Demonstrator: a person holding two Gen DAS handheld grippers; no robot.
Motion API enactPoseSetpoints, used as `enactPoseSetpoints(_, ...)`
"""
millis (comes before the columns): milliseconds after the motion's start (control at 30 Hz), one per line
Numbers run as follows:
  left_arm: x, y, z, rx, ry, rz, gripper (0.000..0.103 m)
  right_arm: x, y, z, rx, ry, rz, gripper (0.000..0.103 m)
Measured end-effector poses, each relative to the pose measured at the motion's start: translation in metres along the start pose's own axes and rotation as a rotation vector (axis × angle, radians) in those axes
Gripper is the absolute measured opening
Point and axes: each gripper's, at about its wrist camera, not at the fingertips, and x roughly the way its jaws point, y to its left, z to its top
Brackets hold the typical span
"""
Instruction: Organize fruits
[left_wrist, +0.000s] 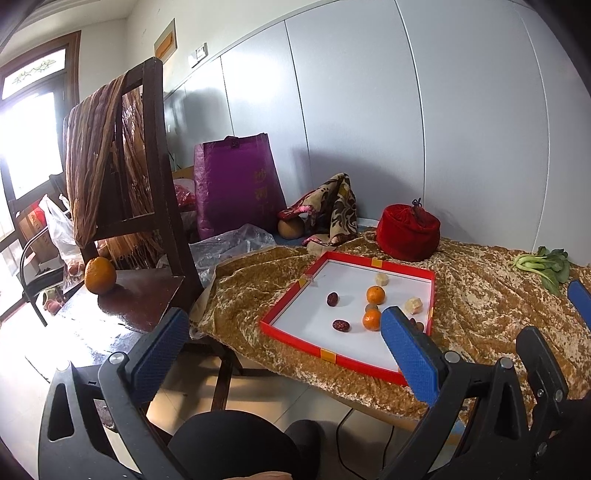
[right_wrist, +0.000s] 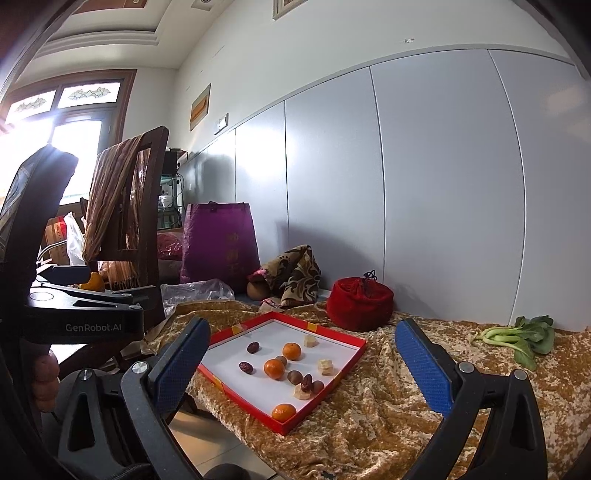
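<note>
Far left: dark glossy wooden chair (left_wrist: 155, 206), striped brown scarf (left_wrist: 96, 155) draped over its back; one large dimpled orange (left_wrist: 100, 276) on the seat, well apart from the rest of the fruit.
Behind: shiny purple woven bag (left_wrist: 236, 184), crinkled clear plastic sheet (left_wrist: 225, 247), floral patterned cloth (left_wrist: 328, 210) bunched over a brown round thing.
Centre: counter under crushed gold velvet cloth (right_wrist: 388, 398), wrinkled, mottled sheen.
On it: shallow rectangular tray (right_wrist: 321, 386), red rim with yellow tabs, flat white floor.
Counted in the right wrist view, all loose inside the tray:
- 3 small mandarins (right_wrist: 274, 368), smooth, bright orange, round
- 3 red dates (right_wrist: 246, 367), dark, wrinkled, oval
- 3 pale yellow chunks (right_wrist: 325, 367), blocky, rough
- about 3 small brown round fruits (right_wrist: 294, 377), matte; one partly hidden behind a mandarin
Scattered, no grouping; a date, a chunk and a brown fruit touching near the tray's near-right edge.
Right of tray: red velvet drawstring pouch (right_wrist: 360, 302), squat, gathered top.
Far right: one bunch of bok choy (right_wrist: 521, 338), pale stems, dark green leaves.
Left claw (left_wrist: 284, 343): spread wide, blue textured pads, pinching nothing, held before the tray's near-left corner.
Right claw (right_wrist: 303, 363): spread wide, nothing between the pads, tray seen through the gap.
</note>
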Motion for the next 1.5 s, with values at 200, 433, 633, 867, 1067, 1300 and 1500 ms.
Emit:
enactPoseSetpoints(200,0.003,0.002,-0.002,0.001,0.007,-0.003,0.103,0.003,0.004,-0.001,-0.007,0.004,-0.002,0.101)
enactPoseSetpoints(433,0.004,0.002,-0.003,0.004,0.012,-0.005,0.103,0.004,0.005,-0.001,-0.004,0.005,-0.005,0.101)
enactPoseSetpoints(633,0.004,0.002,-0.003,0.004,0.011,-0.006,0.103,0.006,0.004,-0.002,0.0,0.005,-0.006,0.101)
enactPoseSetpoints(867,0.005,0.001,-0.004,0.003,0.012,-0.007,0.103,0.006,0.003,-0.002,-0.003,0.001,-0.008,0.101)
enactPoseSetpoints(1067,0.007,0.002,-0.004,0.006,0.012,-0.013,0.103,0.006,0.004,-0.001,-0.008,0.001,-0.01,0.101)
enactPoseSetpoints(1300,0.012,0.003,-0.003,0.011,0.01,-0.025,0.103,0.007,0.006,0.001,-0.014,-0.006,-0.014,0.101)
enactPoseSetpoints(1500,0.017,0.005,0.006,0.011,0.005,-0.038,0.103,0.015,0.002,0.009,-0.004,0.003,-0.012,0.101)
